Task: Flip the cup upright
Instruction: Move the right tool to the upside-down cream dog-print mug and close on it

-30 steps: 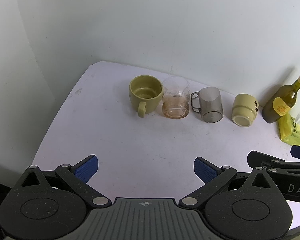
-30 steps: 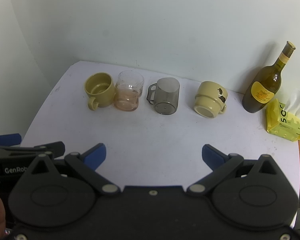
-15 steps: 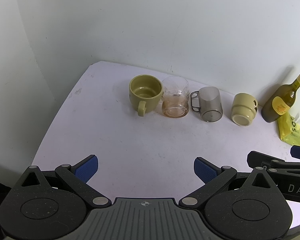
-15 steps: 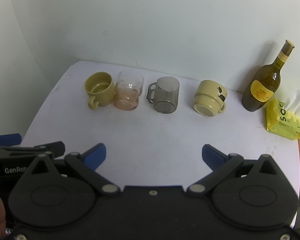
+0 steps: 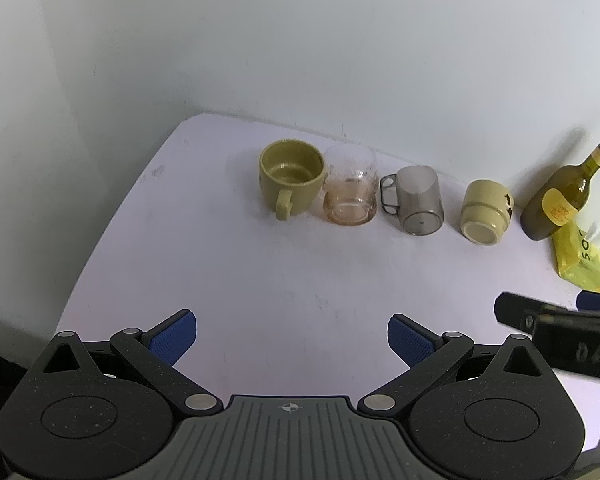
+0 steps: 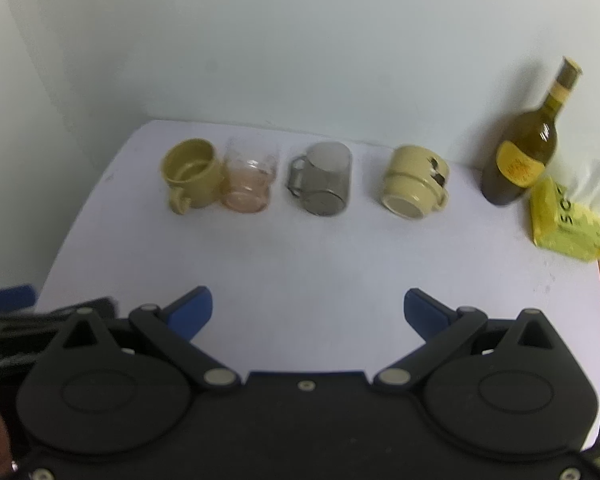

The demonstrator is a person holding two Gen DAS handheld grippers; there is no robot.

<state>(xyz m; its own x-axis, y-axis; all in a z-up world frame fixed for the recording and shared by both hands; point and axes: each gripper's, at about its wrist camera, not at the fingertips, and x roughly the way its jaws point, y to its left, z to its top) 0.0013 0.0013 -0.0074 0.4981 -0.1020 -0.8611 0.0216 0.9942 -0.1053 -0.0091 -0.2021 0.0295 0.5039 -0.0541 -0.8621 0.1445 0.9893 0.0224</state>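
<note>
Cream cup [image 6: 414,186] upside-down by bottle [image 6: 520,156], both tools wide apart, w/o load

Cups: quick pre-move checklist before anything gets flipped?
1. Left gripper open, empty: ok.
2. Right gripper open, empty: ok.
3. Beige mug needs flipping, base faces the camera: ok, likely target.
4. Grey cup also not upright: ok, second candidate.
5. Table bare between grippers and cups: ok.
6. Bottle close to beige mug's right: cannot tell clearance; right view is blurred.
</note>
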